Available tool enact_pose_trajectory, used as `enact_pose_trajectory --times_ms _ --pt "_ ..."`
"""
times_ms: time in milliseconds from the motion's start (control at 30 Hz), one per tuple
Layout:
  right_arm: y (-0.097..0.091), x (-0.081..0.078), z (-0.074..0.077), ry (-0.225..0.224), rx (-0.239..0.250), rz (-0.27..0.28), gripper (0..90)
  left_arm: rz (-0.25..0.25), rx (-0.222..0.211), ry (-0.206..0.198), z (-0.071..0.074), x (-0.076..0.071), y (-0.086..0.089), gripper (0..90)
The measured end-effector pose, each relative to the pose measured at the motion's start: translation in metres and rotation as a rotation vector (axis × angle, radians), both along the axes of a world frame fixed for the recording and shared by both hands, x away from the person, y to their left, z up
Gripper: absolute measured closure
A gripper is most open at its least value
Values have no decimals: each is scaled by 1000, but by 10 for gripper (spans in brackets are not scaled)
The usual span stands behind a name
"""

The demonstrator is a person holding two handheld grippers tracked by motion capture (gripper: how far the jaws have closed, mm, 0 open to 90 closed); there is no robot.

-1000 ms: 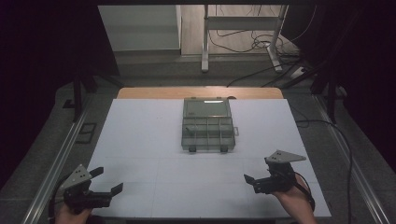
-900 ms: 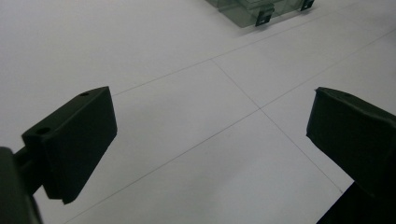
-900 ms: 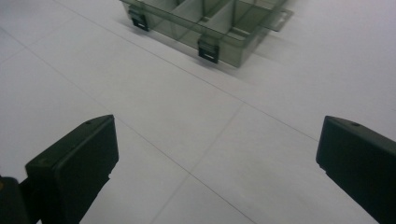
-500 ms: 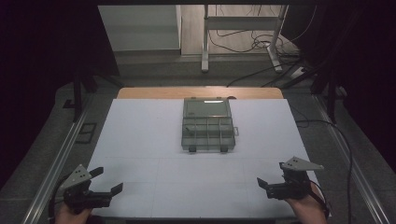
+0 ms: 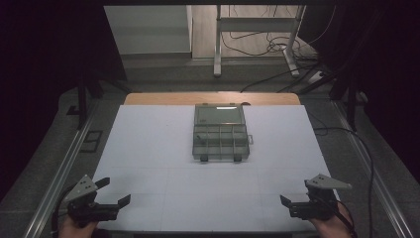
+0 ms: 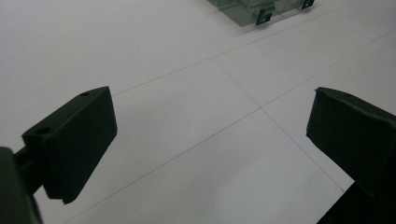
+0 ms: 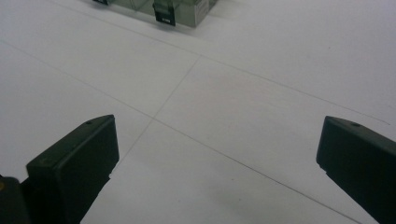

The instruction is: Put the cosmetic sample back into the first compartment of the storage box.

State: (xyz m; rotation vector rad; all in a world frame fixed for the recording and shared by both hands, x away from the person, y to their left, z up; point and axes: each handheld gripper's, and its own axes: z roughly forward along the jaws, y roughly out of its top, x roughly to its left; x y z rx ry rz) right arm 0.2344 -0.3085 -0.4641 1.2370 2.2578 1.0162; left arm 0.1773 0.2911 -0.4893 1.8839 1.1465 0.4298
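A clear plastic compartment box (image 5: 220, 132) with its lid shut and two front latches lies on the white table sheet (image 5: 148, 148), centred and towards the far side. My left gripper (image 5: 115, 191) rests at the near left corner, open, nothing between its jaws. My right gripper (image 5: 293, 197) sits at the near right corner, also open and empty. In the left gripper view the jaws (image 6: 210, 100) stand wide apart over bare sheet, with the box's corner (image 6: 261, 9) at the top edge. The right gripper view has its gripper (image 7: 217, 123) spread wide and the box (image 7: 177, 9) far ahead.
Thin seam lines cross the white sheet. A wooden strip (image 5: 213, 98) edges the table's far side. Metal rails (image 5: 59, 168) run along both sides. Beyond the table stand a desk frame (image 5: 257, 29) and loose floor cables (image 5: 277, 49).
My right gripper has drawn back to the right and nearer the table's front edge. The left gripper and the box have stayed put.
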Motion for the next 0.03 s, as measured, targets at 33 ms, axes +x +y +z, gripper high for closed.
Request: enact_pose_trajectory --times_ms 33 --pt "1 0 0 0 -14 4 0 0 -1 0 0 0 0 23"
